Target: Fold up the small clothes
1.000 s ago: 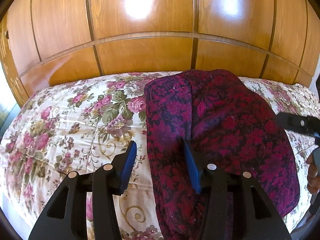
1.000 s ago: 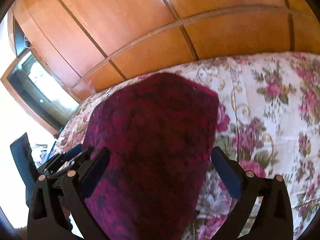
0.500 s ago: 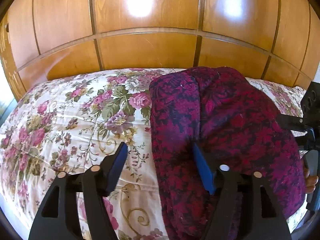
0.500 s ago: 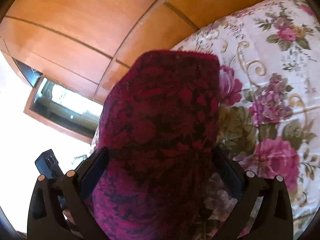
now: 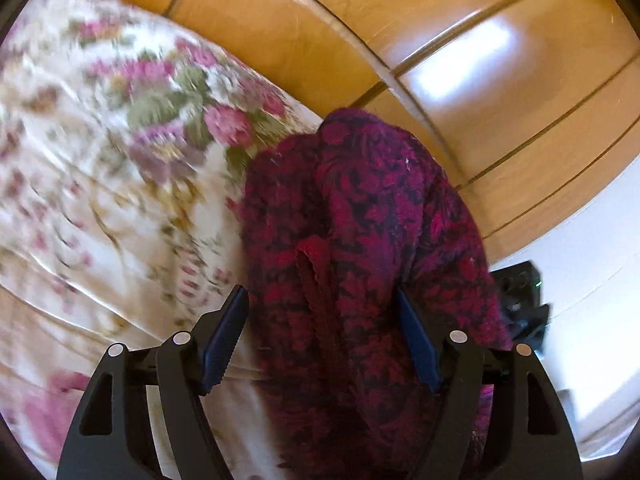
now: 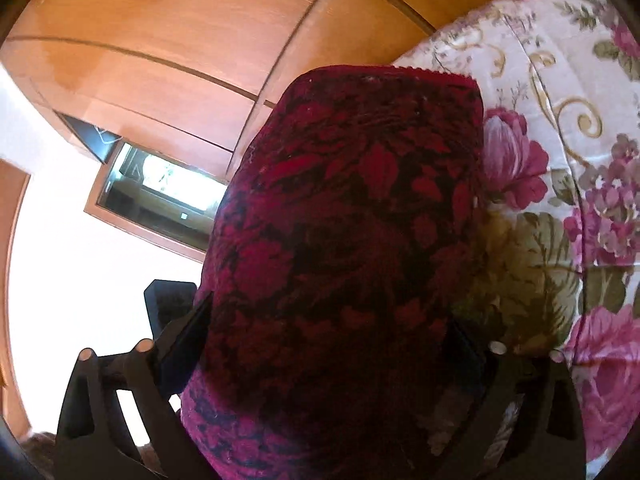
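Garment [image 5: 360, 248] now fills the centre of both wrist views, bunched between each pair of tongs and lying on the bed [image 5: 100, 200]; a second ago both cameras looked level across the bed, now both are tilted hard and the left view is motion-blurred, so both hands are swinging. Left tongs [image 5: 320, 340] are spread wide with cloth between the pads, not pinched; right tongs [image 6: 320, 344] also stand wide, cloth draped over them and hiding the pads [image 6: 188, 336], so real grip can't be confirmed. Judgement: fold is mid-sweep, cloth is carried loosely and could slip off.
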`<state>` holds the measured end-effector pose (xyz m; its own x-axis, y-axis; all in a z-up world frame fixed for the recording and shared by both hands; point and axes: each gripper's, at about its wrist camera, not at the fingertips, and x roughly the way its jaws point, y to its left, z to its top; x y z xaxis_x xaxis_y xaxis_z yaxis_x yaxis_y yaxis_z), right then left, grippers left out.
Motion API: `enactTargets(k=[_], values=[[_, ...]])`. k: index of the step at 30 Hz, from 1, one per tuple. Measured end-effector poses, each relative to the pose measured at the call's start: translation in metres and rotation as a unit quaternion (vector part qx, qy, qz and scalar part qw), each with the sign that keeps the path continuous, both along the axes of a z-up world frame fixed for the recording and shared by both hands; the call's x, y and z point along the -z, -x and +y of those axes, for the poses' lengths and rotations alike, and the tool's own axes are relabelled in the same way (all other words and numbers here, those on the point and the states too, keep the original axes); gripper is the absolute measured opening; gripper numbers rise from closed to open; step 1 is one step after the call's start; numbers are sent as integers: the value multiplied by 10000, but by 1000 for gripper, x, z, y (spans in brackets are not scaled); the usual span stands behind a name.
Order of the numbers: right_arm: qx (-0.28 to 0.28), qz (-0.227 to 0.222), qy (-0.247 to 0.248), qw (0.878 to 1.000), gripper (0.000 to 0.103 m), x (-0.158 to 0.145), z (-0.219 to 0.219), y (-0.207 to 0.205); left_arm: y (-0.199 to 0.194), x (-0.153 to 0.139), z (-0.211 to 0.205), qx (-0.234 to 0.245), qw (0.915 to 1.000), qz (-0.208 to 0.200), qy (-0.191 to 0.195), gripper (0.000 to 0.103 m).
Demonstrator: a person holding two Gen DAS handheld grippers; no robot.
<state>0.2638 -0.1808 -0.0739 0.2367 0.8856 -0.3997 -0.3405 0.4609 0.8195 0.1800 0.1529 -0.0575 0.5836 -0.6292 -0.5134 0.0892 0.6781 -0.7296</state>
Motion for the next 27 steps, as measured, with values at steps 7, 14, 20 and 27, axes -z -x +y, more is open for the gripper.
enactTargets(k=[7,14,20,27], values=[[131,-644,77,9978,77,-33,-12,40,5,-13,-37,659,9960,-260,549,72],[1114,-1191,120,9865,75,-70,-103,87,-21,-46,-130,1518,9844,-494,733,72],[2464,-1310,290,9598,75,-79,-215,124,-62,-78,-271,2480,9652,-690,460,70],[3621,-482,547,9293,75,-15,-307,154,-74,-68,-406,3122,9459,-497,-730,61]])
